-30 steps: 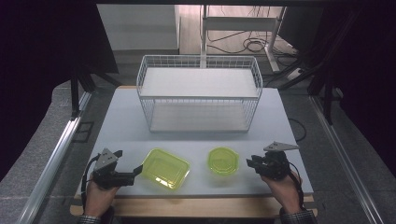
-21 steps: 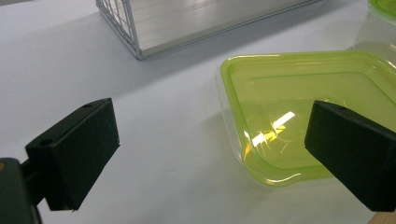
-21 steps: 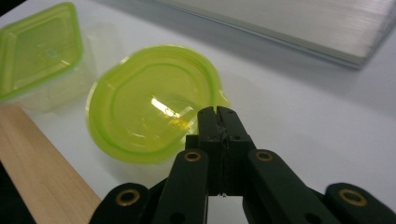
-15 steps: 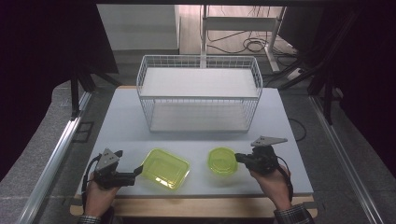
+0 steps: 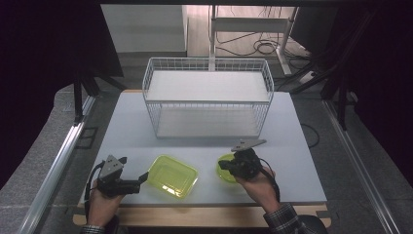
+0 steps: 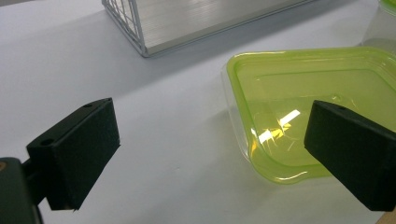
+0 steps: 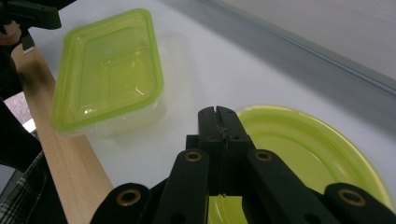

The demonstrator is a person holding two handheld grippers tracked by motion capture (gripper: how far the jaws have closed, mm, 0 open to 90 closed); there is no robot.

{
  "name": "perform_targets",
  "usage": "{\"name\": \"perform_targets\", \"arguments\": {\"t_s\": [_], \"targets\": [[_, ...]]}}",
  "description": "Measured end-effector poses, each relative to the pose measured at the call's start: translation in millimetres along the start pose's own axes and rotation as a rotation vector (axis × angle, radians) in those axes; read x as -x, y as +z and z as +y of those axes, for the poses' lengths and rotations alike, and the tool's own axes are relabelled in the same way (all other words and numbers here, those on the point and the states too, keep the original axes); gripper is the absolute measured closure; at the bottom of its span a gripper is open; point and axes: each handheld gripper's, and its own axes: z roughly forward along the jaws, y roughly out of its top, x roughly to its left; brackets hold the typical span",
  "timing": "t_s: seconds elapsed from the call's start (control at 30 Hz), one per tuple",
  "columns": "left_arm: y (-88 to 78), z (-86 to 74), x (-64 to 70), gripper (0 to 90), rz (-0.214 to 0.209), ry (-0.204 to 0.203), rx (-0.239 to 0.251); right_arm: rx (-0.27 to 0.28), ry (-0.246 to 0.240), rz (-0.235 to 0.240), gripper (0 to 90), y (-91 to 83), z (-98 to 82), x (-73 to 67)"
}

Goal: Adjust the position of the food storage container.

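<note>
A yellow-green rectangular container (image 5: 173,176) sits near the table's front edge, with a round yellow-green lid or dish (image 5: 221,174) to its right. My left gripper (image 5: 142,179) rests on the table just left of the rectangular container (image 6: 317,79), open wide, with the container's corner between its jaws and untouched. My right gripper (image 5: 225,165) hovers over the round dish (image 7: 308,149) with its tips at the dish's near rim. Its pads (image 7: 217,116) are pressed together, and I see nothing between them.
A white wire basket (image 5: 207,97) with a shelf stands at the back middle of the grey table (image 5: 292,146). A wooden strip (image 7: 70,163) runs along the table's front edge. The left gripper (image 7: 28,16) also shows far off in the right gripper view.
The right hand has moved left from the table's right side until its gripper is over the round dish, and its jaws have shut. The left hand and both containers have stayed put.
</note>
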Motion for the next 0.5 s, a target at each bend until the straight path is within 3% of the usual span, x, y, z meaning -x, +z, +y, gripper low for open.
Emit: {"name": "perform_targets", "arguments": {"t_s": [0.3,0.5], "targets": [[-0.2,-0.1,-0.5,3.1,0.000,0.000,-0.001,-0.069,-0.049,0.002,89.2,38.8,12.6,-14.9],[-0.1,-0.1,-0.6,3.2,0.001,0.000,-0.003,-0.106,-0.053,-0.012,89.2,41.5,7.3,-13.7]]}}
